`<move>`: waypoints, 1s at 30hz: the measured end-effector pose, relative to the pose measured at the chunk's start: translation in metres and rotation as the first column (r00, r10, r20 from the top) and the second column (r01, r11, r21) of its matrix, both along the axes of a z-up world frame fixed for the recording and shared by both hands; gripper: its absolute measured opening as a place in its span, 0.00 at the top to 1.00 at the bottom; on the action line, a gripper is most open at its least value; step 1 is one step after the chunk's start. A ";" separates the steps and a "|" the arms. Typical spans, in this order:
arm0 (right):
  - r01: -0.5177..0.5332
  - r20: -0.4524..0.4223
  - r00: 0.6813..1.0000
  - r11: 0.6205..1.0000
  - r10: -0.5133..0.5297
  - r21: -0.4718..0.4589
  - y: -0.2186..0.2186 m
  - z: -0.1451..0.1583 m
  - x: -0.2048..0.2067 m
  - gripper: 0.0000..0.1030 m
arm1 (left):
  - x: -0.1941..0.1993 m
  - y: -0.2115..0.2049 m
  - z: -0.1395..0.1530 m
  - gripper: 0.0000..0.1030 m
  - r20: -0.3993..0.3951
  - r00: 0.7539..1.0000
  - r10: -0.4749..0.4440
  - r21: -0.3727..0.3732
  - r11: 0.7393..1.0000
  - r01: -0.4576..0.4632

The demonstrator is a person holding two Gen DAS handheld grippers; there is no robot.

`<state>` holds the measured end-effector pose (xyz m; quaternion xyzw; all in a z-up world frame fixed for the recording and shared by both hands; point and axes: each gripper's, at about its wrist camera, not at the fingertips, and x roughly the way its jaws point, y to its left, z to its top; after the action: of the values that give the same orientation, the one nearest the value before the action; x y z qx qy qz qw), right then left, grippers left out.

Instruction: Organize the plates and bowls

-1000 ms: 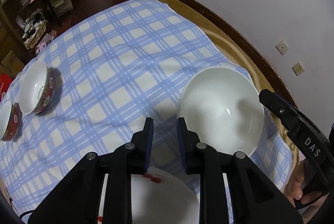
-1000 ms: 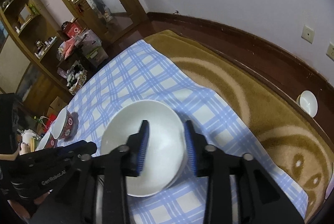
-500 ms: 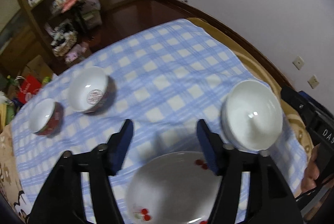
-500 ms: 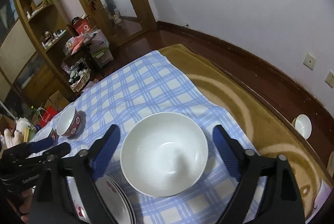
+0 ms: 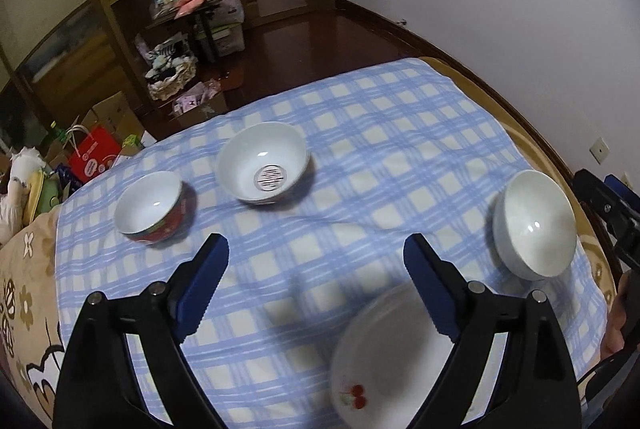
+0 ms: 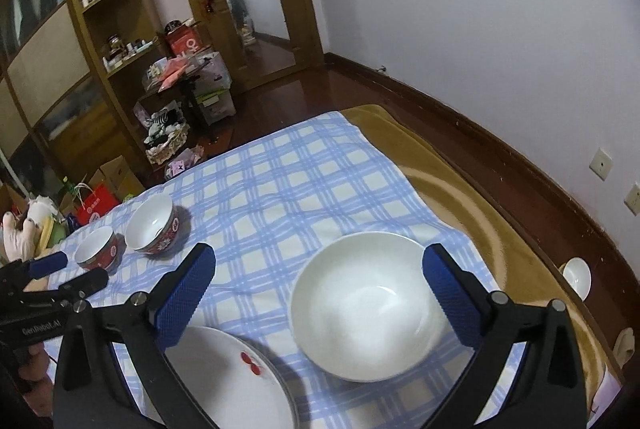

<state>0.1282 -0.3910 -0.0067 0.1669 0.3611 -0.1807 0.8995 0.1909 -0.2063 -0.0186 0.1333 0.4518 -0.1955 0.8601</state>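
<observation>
Large plain white ceramic bowl (image 6: 366, 309) sits on the blue-checked cloth (image 6: 288, 185), at 5 o'clock; right tongs (image 6: 318, 287) opening, touching nothing, straddling it above. Left tongs (image 5: 316, 279) opening, empty.

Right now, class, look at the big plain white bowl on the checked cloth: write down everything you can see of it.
The white bowl is large, round and deep, glossy like glazed ceramic, with no pattern. It stands upright and looks empty on the blue checked cloth, near the cloth's edge. A plate with red cherries lies close beside it, apart as far as can be seen. Nothing grips it: the right gripper hangs over it, jaws wide.
</observation>
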 end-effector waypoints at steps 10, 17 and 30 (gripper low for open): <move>-0.086 0.036 0.996 0.996 0.085 0.030 0.034 0.014 0.030 0.00 | 0.031 0.060 0.017 0.14 0.025 0.997 0.078 0.004 0.997 -0.078; -0.164 0.049 0.985 0.986 0.163 0.015 0.064 0.035 0.051 0.00 | 0.049 0.106 0.032 0.14 0.061 0.989 0.137 0.034 0.990 -0.140; -0.240 0.053 0.969 0.970 0.241 -0.030 0.122 0.045 0.107 0.00 | 0.084 0.168 0.016 0.14 0.038 0.969 0.244 -0.028 0.970 -0.243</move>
<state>0.2353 -0.2692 0.0383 0.1163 0.3510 -0.0698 0.9265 0.2750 -0.0378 -0.0027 0.0708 0.4444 -0.0912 0.8884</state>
